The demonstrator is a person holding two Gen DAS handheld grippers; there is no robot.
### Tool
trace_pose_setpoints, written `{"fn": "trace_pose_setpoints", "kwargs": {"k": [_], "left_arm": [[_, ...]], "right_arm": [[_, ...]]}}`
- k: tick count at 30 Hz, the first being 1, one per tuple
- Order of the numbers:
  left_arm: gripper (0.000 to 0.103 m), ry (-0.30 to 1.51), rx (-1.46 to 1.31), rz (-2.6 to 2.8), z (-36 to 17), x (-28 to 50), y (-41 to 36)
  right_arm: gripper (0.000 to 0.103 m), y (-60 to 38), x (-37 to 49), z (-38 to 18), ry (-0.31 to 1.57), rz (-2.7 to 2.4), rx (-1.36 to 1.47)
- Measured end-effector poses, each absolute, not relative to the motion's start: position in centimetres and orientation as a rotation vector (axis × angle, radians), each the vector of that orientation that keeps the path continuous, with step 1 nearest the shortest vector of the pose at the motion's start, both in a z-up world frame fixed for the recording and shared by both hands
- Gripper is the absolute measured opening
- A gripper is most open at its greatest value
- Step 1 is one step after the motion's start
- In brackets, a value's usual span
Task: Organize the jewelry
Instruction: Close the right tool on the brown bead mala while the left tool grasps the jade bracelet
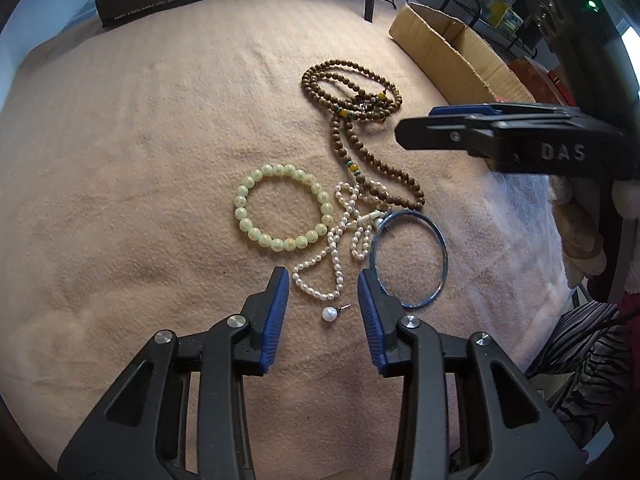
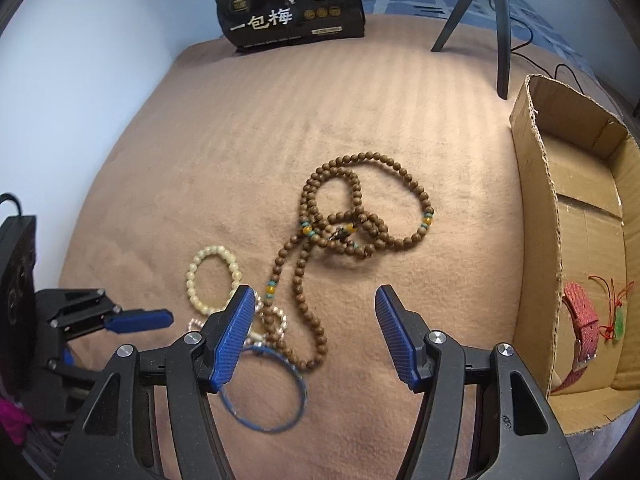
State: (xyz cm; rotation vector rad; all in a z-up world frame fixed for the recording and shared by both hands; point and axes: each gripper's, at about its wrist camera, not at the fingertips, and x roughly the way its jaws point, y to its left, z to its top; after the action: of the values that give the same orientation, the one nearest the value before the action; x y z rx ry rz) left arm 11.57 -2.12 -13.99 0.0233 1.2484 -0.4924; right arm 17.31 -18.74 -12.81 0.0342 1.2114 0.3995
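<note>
Looking through the left wrist view: the left tongs (image 1: 323,286) stand wide apart and hold nothing, low over the tan blanket (image 1: 140,160).
Pearl earring: a single pearl earring (image 1: 331,313) lies between the 2 blue pads, just short of their tips, its little post pointing right and slightly away.
Pearl strand: the pearl strand (image 1: 340,240) starts just beyond the tips and runs away from them, tangled against the green bead bracelet (image 1: 285,208) on its left and the blue bangle (image 1: 409,258) on its right.
Wooden beads: the brown bead necklace (image 1: 352,120) stretches farther out, its long axis running away from the tongs.
Right tongs from here: the right tongs (image 1: 416,128) come in side-on near the wooden beads; I cannot tell their gap from this angle.

Right wrist view: the right tongs (image 2: 316,294) are spread wide and empty.
Wooden beads here: the necklace (image 2: 360,208) lies straight ahead, 1 long loop trailing back between the pads.
Box: the cardboard box (image 2: 536,208) sits to the right, a pink strap (image 2: 580,316) already inside.
Nearer hand, as I judge it: left for the earring and pearls, right for the wooden beads and the box.
</note>
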Motion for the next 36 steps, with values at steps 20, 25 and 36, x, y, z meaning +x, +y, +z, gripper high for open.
{"fn": "trace_pose_setpoints", "kwargs": {"k": [20,25,36], "left_arm": [[0.036,1.237,0.000,-0.429,-14.4,13.7,-1.5],[0.036,1.247,-0.032,-0.372,-15.1,15.1,-0.5],[0.032,1.269,-0.024,-0.326,-16.7,17.3,-0.8]], "right_arm": [[0.062,-16.8,22.1,-15.3,1.231,0.353,-0.044],[0.062,-16.8,23.1,-15.9,1.243,0.342,-0.006],[0.062,-14.9,24.8,-17.5,1.279,0.370,-0.043]]}}
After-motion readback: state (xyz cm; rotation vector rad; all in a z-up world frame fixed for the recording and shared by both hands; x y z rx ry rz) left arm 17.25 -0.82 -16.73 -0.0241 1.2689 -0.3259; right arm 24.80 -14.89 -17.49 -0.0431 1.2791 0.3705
